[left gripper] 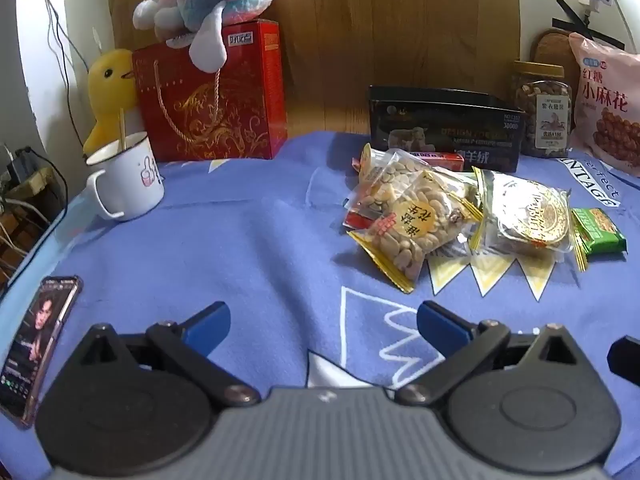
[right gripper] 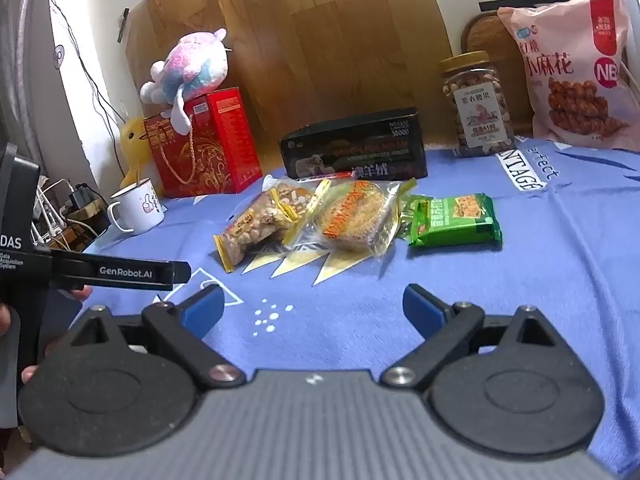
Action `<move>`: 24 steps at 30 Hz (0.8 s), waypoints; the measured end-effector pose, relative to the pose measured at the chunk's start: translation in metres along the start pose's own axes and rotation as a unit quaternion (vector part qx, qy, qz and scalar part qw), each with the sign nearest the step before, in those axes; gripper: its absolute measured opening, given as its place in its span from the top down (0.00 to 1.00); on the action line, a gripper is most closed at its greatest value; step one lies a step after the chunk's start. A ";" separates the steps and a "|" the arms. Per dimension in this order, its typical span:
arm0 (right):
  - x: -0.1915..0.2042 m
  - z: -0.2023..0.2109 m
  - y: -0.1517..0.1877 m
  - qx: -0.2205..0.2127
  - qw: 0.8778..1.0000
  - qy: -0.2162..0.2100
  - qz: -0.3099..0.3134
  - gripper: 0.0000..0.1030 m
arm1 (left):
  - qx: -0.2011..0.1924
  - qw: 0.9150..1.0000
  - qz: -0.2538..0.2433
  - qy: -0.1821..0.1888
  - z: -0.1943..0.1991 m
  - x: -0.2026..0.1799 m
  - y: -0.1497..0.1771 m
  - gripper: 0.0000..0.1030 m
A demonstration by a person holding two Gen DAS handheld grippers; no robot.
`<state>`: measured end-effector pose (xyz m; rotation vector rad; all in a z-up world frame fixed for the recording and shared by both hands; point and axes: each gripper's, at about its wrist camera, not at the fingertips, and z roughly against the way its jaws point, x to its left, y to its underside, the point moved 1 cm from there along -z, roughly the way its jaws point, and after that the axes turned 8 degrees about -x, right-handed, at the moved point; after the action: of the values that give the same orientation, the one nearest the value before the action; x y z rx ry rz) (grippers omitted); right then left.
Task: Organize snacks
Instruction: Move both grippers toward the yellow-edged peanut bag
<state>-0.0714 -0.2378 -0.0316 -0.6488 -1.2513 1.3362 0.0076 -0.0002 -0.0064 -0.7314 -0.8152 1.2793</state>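
Standing fully open and empty on both left gripper and right gripper, hovering near the blue cloth. Nothing sorted yet: peanut packet, mooncake packet and green wafer packet lying loose just in front of the open black box, all awaiting placement.

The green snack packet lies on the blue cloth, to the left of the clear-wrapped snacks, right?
Not quite. The green snack packet does lie on the blue cloth, but to the right of the clear-wrapped snacks, not the left. The right wrist view shows it best.
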 end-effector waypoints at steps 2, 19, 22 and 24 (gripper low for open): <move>-0.001 0.000 0.000 0.002 1.000 0.000 -0.002 0.05 | 0.000 1.000 0.004 0.004 0.001 -0.002 0.000 0.00; -0.004 -0.005 0.003 0.004 1.000 -0.005 -0.002 0.05 | -0.006 0.996 0.042 0.074 0.001 0.002 0.009 0.01; -0.004 -0.008 0.000 0.010 1.000 -0.002 -0.012 0.05 | 0.004 0.995 0.074 0.070 0.000 0.010 0.009 0.01; -0.005 -0.008 0.001 0.011 1.000 -0.002 -0.012 0.05 | 0.013 0.994 0.085 0.069 -0.002 0.015 0.010 0.02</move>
<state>-0.0639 -0.2395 -0.0365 -0.6139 -1.2438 1.3300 0.0056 0.0163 -0.0143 -0.8722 -0.6336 1.3719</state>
